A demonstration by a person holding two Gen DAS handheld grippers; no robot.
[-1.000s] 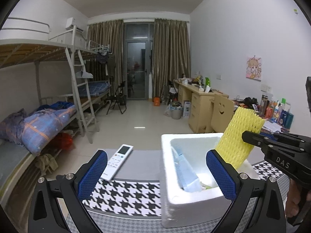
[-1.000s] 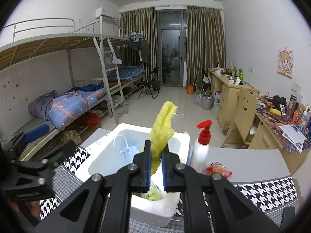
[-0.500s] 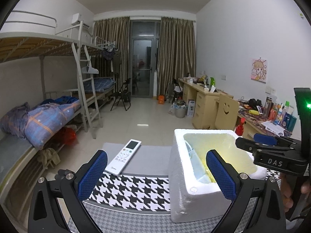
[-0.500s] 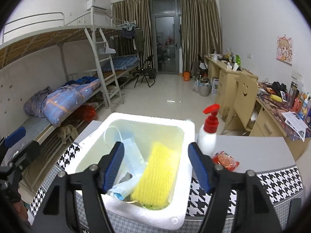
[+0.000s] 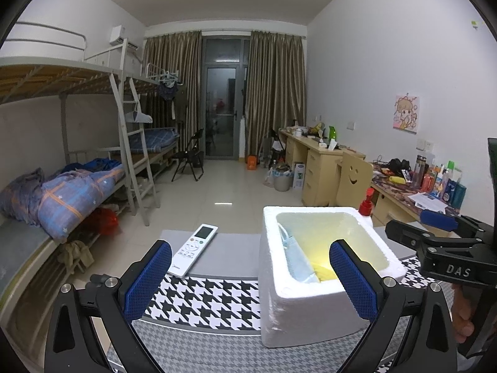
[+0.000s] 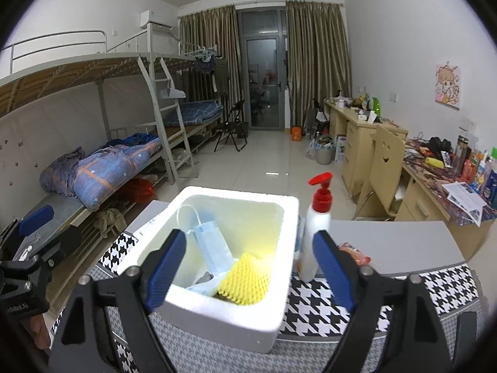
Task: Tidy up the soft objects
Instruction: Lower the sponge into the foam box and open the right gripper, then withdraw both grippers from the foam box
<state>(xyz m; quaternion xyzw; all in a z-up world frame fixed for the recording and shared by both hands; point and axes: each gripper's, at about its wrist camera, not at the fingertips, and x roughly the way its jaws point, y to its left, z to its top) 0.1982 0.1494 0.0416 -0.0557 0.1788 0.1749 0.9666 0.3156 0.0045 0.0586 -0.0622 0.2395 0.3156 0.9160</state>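
Observation:
A white foam box (image 6: 273,314) (image 5: 298,320) stands on the houndstooth table cloth. Inside it lie a yellow foam net sleeve (image 6: 243,283) (image 5: 323,272) and a pale blue face mask (image 6: 214,248) (image 5: 295,258). My right gripper (image 6: 248,275) hovers over the near rim of the box, its jaws opening wide with nothing pressed between them; the yellow sleeve lies loose below. My left gripper (image 5: 248,283) stands open at the box's left, nothing between its blue pads. The right gripper's black frame (image 5: 444,255) shows at the right of the left wrist view.
A white pump bottle with a red top (image 6: 316,227) stands just right of the box, with a red snack packet (image 6: 354,253) beside it. A white remote control (image 5: 194,248) lies left of the box. Beyond the table are bunk beds, desks and a chair.
The right gripper, shut on the upright yellow sleeve a second ago, has let it go; the sleeve now lies in the box and the jaws stand wide. The left gripper stays open.

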